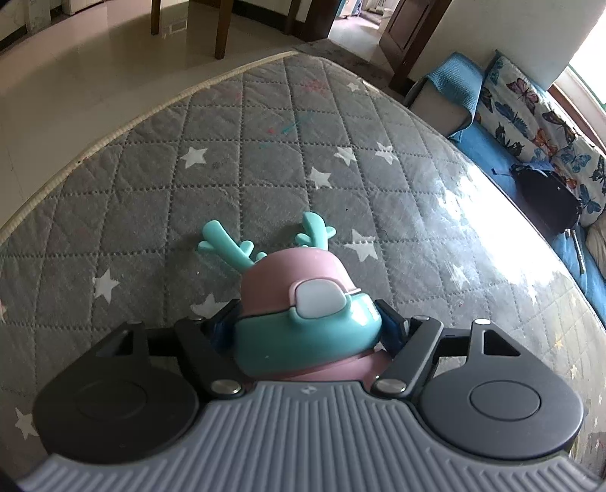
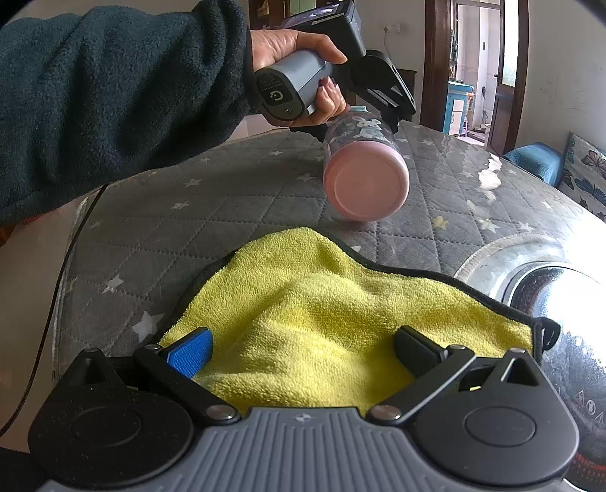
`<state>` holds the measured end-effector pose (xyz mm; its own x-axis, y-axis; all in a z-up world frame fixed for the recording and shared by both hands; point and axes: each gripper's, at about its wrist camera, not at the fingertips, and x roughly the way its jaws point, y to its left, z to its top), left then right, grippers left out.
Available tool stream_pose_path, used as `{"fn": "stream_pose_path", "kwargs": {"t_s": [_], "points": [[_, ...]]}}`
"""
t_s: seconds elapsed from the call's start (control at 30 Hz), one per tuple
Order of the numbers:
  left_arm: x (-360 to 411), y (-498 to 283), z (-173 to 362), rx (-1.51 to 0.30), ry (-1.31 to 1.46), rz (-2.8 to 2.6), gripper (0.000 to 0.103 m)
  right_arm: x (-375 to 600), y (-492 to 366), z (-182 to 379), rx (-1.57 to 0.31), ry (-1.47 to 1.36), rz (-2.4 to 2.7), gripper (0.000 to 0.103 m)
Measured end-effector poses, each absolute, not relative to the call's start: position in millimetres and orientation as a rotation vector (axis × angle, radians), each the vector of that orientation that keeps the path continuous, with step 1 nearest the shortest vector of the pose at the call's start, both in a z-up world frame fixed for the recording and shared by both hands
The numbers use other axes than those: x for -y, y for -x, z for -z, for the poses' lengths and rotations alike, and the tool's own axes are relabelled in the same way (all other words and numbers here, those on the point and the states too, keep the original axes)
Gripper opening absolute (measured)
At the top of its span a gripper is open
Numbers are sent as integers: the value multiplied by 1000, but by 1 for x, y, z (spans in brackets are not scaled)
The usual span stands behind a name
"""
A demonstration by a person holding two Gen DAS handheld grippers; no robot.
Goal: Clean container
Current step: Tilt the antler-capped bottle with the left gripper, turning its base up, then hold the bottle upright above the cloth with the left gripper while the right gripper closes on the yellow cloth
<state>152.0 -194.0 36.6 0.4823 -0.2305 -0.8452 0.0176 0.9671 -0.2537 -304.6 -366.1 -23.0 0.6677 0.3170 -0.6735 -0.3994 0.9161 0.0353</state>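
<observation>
A pink bottle point(image 1: 299, 272) with a teal collar, a white button and teal antlers fills the left wrist view. My left gripper point(image 1: 306, 321) is shut on its collar, a pad pressing each side. From the right wrist view the bottle point(image 2: 365, 181) tilts with its pink base toward me, just above the quilted grey star-print cover point(image 2: 235, 196), held by the left gripper point(image 2: 380, 108) in a person's hand point(image 2: 299, 41). My right gripper point(image 2: 303, 348) stands open over a yellow cloth point(image 2: 322, 295) that lies spread on the cover, its pads not pressing it.
A shiny metal round lid or pot point(image 2: 560, 302) sits at the right by the cloth. A black cable point(image 2: 60, 272) runs down the table's left edge. Beyond the table are a blue sofa with butterfly cushions point(image 1: 530, 113), a black bag point(image 1: 545, 193) and chair legs point(image 1: 223, 30).
</observation>
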Motion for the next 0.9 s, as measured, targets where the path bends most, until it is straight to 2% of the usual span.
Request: {"fn": "stream_pose_path", "kwargs": {"t_s": [0.3,0.73,0.9], "points": [[190,-124,-53,-926,218,211,72,363,303,24,-739,133,-392,103],[189,-43,-95,-474,15,323,72,359,303,25,-747,136,-357,103],[185,-9,-94,-385,-29,379,72,359,304,26,-744,134,-347,103]]}}
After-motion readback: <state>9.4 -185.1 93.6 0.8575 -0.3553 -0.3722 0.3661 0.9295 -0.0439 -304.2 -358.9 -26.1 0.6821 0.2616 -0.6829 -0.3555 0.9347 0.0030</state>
